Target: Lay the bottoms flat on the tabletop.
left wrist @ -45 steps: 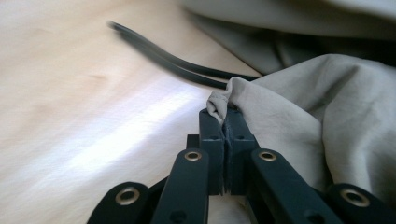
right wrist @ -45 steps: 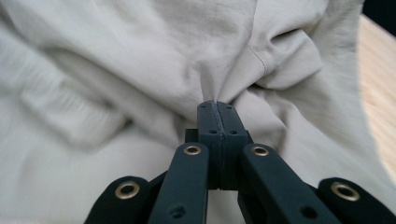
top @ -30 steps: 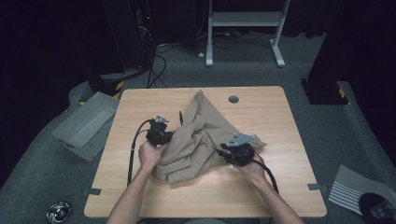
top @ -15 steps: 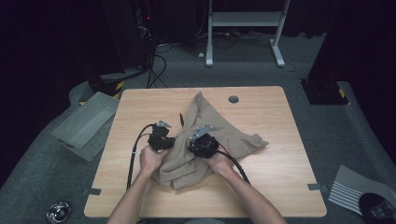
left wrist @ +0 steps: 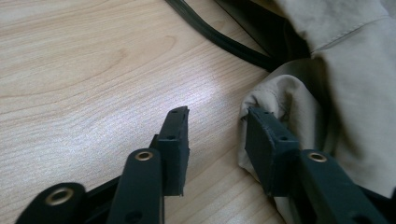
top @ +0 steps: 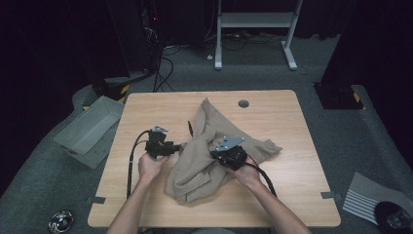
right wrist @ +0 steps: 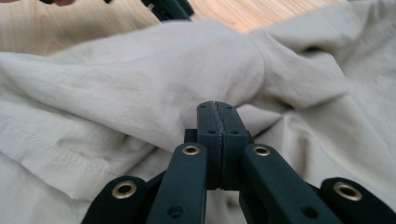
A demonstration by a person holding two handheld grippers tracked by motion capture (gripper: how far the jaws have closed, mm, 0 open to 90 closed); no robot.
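We have the beige garment point(top: 214, 146) lying crumpled across the middle of the bench point(top: 292, 195), between our two hands; the left tongs point(left wrist: 217, 135) stand partly apart, having just been opening, and one pad rests against a rolled edge of the cloth while the other sits over bare wood, so nothing is pinched; the right tongs point(right wrist: 218, 114) are pressed together over the fabric, though we cannot tell whether a thin fold is caught between the pads. The risk, as we judge it, is that the freed left edge slumps and the fold undoes itself; a right-hand pull on nothing would merely slide; the black cable point(left wrist: 219, 37) beside the cloth could snag and drag it askew.
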